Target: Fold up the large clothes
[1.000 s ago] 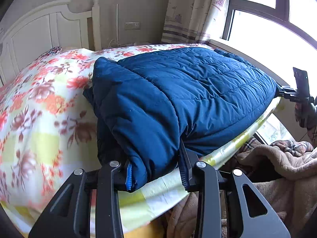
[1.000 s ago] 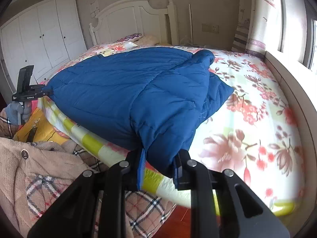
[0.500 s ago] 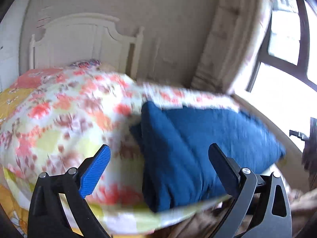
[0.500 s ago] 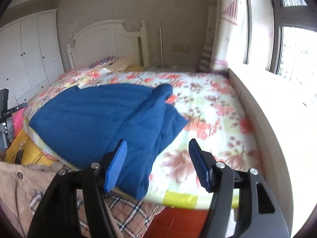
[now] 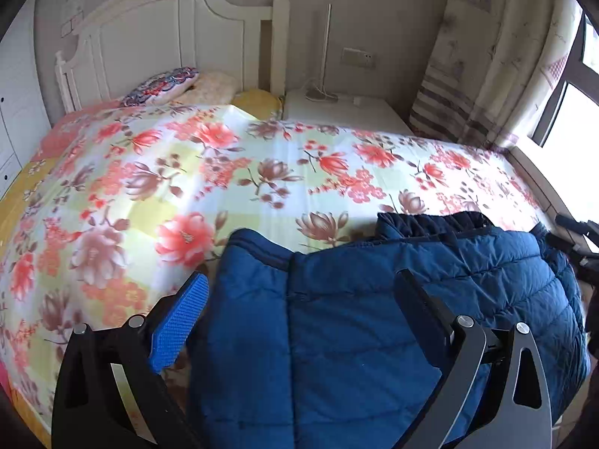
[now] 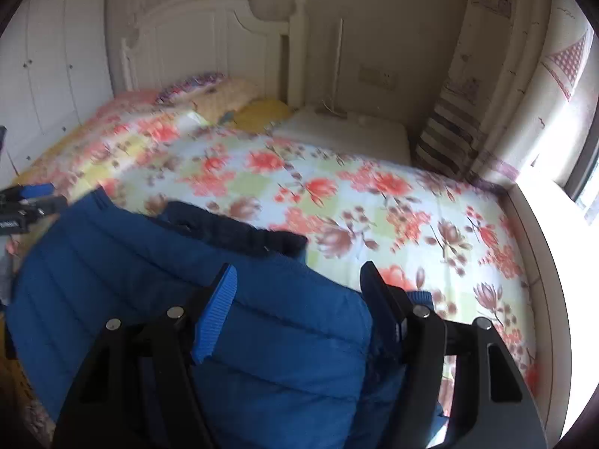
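Note:
A dark blue quilted jacket (image 5: 374,318) lies folded at the near edge of the flowered bed cover (image 5: 262,172). My left gripper (image 5: 299,310) hovers over its left part with jaws wide apart, not pressing the fabric. In the right wrist view the jacket (image 6: 149,280) fills the lower left, its dark ribbed edge (image 6: 239,232) on top. My right gripper (image 6: 299,307) stands open above the jacket's right end, with padding bulging between the fingers. Each gripper shows at the edge of the other's view: the right one (image 5: 576,239), the left one (image 6: 26,202).
A white headboard (image 5: 168,37) and pillows (image 5: 164,82) stand at the far end of the bed. A white nightstand (image 5: 344,112), a curtain (image 5: 479,56) and a window ledge (image 6: 543,262) line the right side. White wardrobe doors (image 6: 48,75) are on the left.
Both grippers let go of the jacket's hanging edge and opened. They swung up and over the bed, and now sit above the jacket, which lies folded over on itself.

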`<state>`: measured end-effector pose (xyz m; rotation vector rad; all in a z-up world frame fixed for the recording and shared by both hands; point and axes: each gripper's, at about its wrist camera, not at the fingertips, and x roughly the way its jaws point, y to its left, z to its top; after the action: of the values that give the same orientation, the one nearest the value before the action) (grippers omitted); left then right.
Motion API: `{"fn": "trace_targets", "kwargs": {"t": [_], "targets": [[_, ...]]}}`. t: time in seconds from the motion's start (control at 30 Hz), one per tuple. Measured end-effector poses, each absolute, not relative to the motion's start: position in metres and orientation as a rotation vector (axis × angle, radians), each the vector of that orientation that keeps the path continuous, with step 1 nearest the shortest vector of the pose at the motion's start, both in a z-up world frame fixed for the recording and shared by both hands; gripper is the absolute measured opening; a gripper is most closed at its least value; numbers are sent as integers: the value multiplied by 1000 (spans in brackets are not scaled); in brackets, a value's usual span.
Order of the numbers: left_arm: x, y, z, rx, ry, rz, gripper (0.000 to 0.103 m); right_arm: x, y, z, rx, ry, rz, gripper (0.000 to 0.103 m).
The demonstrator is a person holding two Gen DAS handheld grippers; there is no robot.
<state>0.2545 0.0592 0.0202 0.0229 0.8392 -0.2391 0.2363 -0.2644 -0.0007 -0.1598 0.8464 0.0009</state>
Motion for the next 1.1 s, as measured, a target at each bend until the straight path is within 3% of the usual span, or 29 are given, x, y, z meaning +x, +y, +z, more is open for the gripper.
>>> {"fn": "trace_targets", "kwargs": {"t": [0.07, 0.13, 0.2, 0.33, 0.5, 0.7, 0.83, 0.97, 1.03, 1.1], "targets": [[255, 57, 12, 49, 844, -243, 96, 221, -312, -49, -44, 935, -41, 68], [256, 54, 5, 76, 846, -242, 96, 201, -359, -64, 243, 866, 62, 65], [263, 49, -6, 95, 874, -245, 96, 192, -377, -67, 330, 832, 86, 63], [273, 37, -18, 156, 897, -182, 96, 198, -363, -68, 250, 845, 46, 65], [261, 40, 28, 130, 806, -198, 96, 201, -355, -51, 142, 920, -11, 66], [271, 9, 62, 236, 759, -219, 96, 216, -279, 27, -102, 796, 50, 78], [286, -14, 44, 265, 817, -214, 96, 252, -218, 27, -222, 836, 161, 78], [305, -12, 4, 295, 870, -143, 97, 286, -213, -26, -249, 952, 110, 78], [317, -2, -25, 286, 918, -108, 99, 291, -240, -58, -97, 992, 152, 83], [328, 16, -46, 144, 981, -151, 99, 287, -257, -56, 7, 964, 178, 83]]}}
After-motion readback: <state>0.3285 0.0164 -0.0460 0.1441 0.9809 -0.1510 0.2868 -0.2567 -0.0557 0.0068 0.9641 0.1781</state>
